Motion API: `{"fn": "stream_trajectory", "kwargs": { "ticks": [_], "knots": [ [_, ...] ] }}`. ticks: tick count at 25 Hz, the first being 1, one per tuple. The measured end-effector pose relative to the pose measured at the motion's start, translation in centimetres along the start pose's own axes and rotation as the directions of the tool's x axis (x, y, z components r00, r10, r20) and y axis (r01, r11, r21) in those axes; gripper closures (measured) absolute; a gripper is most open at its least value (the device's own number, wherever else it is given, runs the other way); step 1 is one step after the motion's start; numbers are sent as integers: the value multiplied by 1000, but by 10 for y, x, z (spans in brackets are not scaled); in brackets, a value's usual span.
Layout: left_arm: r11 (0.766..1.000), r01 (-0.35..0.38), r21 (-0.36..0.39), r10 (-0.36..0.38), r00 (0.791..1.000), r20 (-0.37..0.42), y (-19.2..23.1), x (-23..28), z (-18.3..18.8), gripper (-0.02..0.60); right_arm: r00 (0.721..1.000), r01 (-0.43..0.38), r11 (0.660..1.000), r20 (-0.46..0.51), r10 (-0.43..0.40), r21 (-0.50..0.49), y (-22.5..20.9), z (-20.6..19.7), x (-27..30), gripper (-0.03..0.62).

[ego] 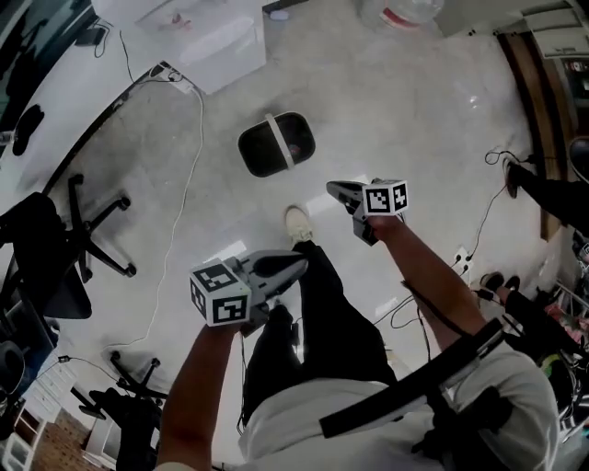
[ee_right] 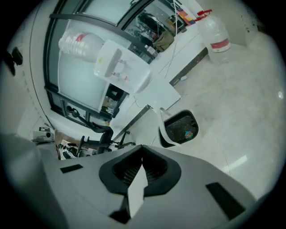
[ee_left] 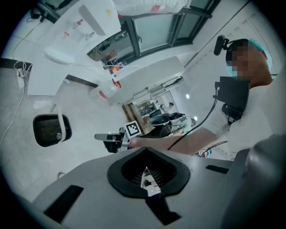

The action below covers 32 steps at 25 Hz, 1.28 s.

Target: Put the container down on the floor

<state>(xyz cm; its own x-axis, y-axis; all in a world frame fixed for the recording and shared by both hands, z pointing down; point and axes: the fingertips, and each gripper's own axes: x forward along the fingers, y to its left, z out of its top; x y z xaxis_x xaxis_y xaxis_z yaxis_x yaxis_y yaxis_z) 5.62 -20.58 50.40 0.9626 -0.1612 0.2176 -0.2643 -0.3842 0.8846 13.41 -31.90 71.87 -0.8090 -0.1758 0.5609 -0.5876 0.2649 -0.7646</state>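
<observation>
The container [ego: 276, 143] is a dark oval bucket with a white handle across its top. It stands upright on the pale floor [ego: 396, 110], ahead of my shoe [ego: 296, 224]. It also shows in the left gripper view [ee_left: 50, 130] and the right gripper view [ee_right: 181, 129]. My right gripper [ego: 333, 189] hangs in the air to the container's right and nearer to me, apart from it, jaws shut on nothing [ee_right: 140, 172]. My left gripper [ego: 296, 267] is held lower and closer to my body, jaws together and empty [ee_left: 149, 181].
Black office chairs [ego: 55, 248] stand at the left beside a desk edge. A white cabinet [ego: 207, 46] and a water bottle [ego: 405, 11] are beyond the container. A cable [ego: 189, 184] trails over the floor at the left. Another person's leg [ego: 552, 193] is at the right.
</observation>
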Motion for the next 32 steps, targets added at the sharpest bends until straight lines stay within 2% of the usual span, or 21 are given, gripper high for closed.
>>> {"fn": "stream_trajectory", "kwargs": {
  "ticks": [3, 7, 12, 15, 25, 32],
  "knots": [
    [999, 13, 43, -14, 1000, 15, -43, -21, -5, 572, 999, -27, 999, 22, 27, -18, 62, -16, -26, 579],
    [997, 23, 76, -27, 998, 60, -101, -59, -20, 572, 996, -84, 989, 19, 87, -123, 163, -32, -51, 579],
    [992, 2, 124, -11, 997, 72, -163, -101, -46, 572, 991, -119, 953, 21, 130, -280, 279, -43, -82, 579],
    [988, 8, 155, -21, 996, 84, -198, -124, -61, 572, 989, -124, 931, 36, 145, -343, 333, -57, -99, 579],
    [978, -28, 207, -5, 988, 153, -273, -168, -101, 572, 973, -184, 868, 39, 227, -461, 459, -116, -137, 579],
    [974, -35, 222, -8, 982, 186, -294, -188, -117, 572, 969, -208, 831, 9, 249, -516, 505, -147, -146, 579]
  ]
}}
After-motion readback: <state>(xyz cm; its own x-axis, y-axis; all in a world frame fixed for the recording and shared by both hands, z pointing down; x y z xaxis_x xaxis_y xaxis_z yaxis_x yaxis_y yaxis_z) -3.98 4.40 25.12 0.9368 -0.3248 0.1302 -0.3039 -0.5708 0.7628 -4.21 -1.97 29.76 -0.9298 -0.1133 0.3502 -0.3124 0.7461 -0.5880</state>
